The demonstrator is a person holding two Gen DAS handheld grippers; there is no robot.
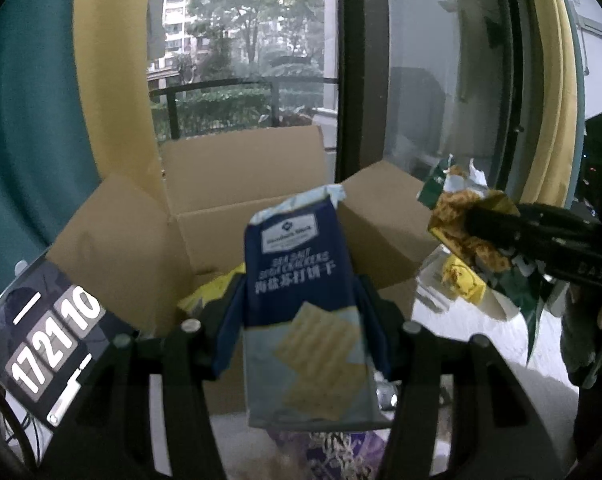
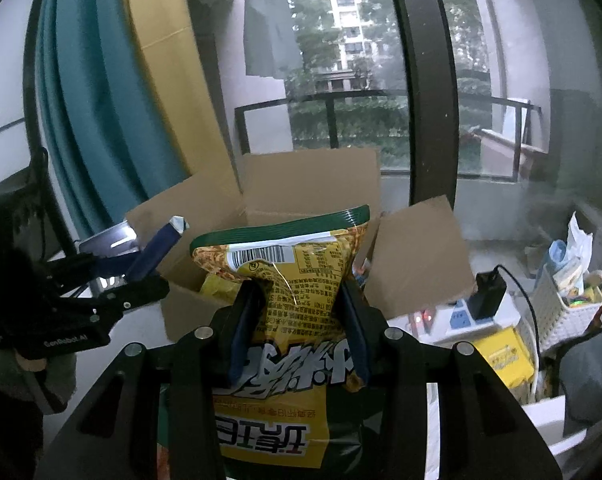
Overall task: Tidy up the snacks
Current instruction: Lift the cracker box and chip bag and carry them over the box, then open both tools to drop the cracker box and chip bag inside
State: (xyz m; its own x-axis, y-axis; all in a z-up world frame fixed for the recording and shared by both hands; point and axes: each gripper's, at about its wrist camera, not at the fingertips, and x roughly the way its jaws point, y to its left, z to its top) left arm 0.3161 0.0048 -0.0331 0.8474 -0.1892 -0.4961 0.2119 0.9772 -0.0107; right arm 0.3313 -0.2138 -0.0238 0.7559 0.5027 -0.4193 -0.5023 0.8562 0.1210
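A blue and pale packet of soda crackers (image 1: 301, 264) stands upright between the fingers of my left gripper (image 1: 299, 296), which is shut on it. Behind it an open cardboard box (image 1: 245, 176) shows a yellow packet (image 1: 209, 292) inside. My right gripper (image 2: 301, 292) is shut on a yellow snack bag with a green top edge (image 2: 285, 252), held in front of the same box (image 2: 309, 180). The right gripper (image 1: 477, 220) and its bag (image 1: 457, 208) show at the right of the left wrist view. In the right wrist view the left gripper (image 2: 145, 272) holds the blue packet (image 2: 157, 248) at the left.
A big window with a dark frame (image 2: 429, 120) and teal and yellow curtains (image 2: 101, 120) stand behind the box. At the right are a white basket of odds and ends (image 2: 561, 312), a black adapter with a cable (image 2: 487, 292) and a yellow carton (image 2: 501, 352). A clock card (image 1: 49, 344) sits at the left.
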